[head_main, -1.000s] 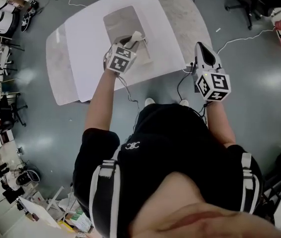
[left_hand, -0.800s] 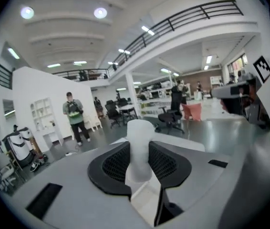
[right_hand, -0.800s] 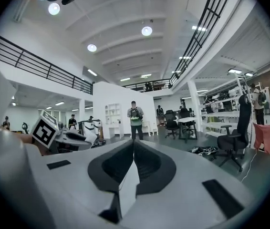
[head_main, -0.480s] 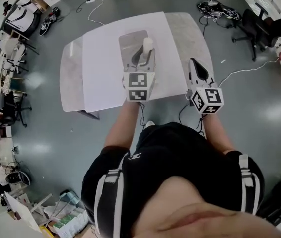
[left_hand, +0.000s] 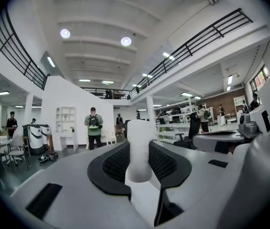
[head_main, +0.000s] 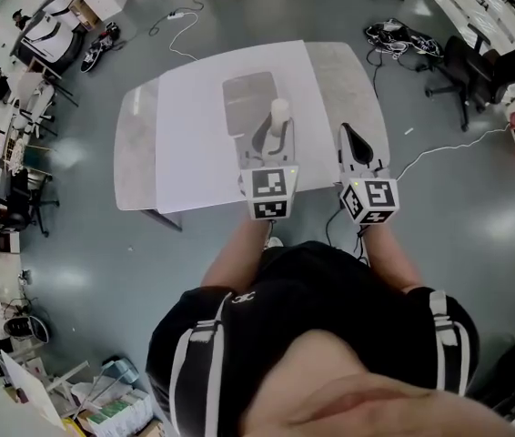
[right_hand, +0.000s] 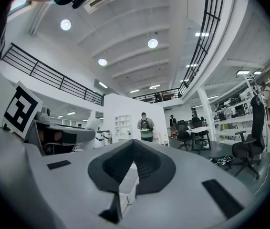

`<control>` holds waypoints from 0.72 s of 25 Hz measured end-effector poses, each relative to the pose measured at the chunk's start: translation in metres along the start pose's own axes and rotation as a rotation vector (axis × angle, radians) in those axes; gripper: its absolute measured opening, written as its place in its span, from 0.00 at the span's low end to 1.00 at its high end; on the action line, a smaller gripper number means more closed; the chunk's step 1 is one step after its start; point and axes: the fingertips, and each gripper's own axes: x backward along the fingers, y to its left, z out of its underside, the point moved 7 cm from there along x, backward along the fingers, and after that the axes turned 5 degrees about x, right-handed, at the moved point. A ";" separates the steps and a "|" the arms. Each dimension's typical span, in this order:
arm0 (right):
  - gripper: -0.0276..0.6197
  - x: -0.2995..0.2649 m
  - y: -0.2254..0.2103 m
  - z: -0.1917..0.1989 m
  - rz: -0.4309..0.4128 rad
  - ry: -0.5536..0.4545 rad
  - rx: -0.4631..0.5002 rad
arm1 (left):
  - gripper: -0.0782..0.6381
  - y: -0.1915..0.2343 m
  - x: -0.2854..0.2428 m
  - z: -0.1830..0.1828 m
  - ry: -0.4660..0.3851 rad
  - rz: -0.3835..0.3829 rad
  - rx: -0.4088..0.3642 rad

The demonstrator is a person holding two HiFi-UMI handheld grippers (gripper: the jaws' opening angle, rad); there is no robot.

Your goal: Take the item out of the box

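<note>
My left gripper (head_main: pixel 272 133) is shut on a white cylinder (head_main: pixel 279 115), which stands upright between the dark pads and sticks out above them. In the left gripper view the cylinder (left_hand: pixel 140 149) fills the gap between the jaws of the left gripper (left_hand: pixel 140 168), which is raised and looks out level across the room. The grey open box (head_main: pixel 244 98) lies on the white table (head_main: pixel 194 126), just beyond the held cylinder. To the right, near the table's right edge, my right gripper (head_main: pixel 355 137) is held with its jaws together and nothing in them. The right gripper (right_hand: pixel 132 149) shows no gap at its tips.
A cable (head_main: pixel 439 148) runs over the floor to the right of the table. An office chair (head_main: pixel 476 62) stands at the far right. Carts and clutter (head_main: pixel 48 35) sit at the far left. People (left_hand: pixel 94 128) stand further off in the hall.
The left gripper has come back from the box toward the person with the white cylinder in it and turned upright. The right gripper has shifted slightly inward.
</note>
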 end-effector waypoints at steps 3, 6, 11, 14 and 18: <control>0.06 0.004 0.002 0.002 0.005 0.004 -0.002 | 0.28 -0.002 0.003 0.005 0.016 0.014 0.003; 0.06 0.009 0.003 0.004 0.021 0.002 -0.006 | 0.28 -0.006 0.007 0.011 0.025 0.043 0.009; 0.06 0.014 0.005 0.008 0.047 0.008 -0.014 | 0.29 -0.006 0.014 0.017 0.033 0.067 0.021; 0.06 0.018 0.002 0.010 0.058 0.015 -0.022 | 0.29 -0.008 0.015 0.018 0.035 0.070 0.028; 0.06 0.021 -0.001 0.015 0.067 0.020 -0.018 | 0.29 -0.007 0.012 0.022 0.039 0.075 0.050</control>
